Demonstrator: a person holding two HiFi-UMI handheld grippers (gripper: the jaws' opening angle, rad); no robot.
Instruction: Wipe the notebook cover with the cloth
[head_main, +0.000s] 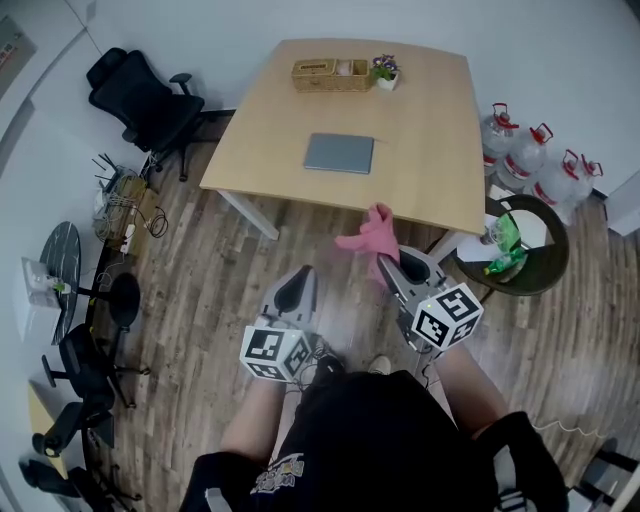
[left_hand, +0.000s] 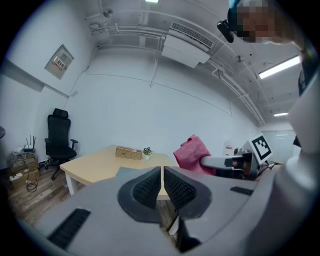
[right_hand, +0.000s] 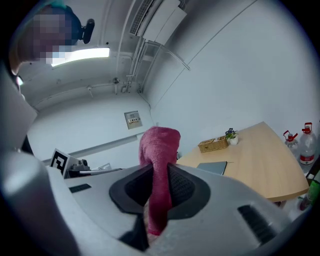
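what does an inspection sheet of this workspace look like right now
surface: wooden table, mostly bare
job's things: notebook closed, flat mid-table; pink cloth in the air, not touching the notebook
clutter: basket and plant at the far edge
grippers: left gripper shut, empty; right gripper shut on the cloth
cables: tangle on the floor at left
surroundings: office chair, water jugs, round side table
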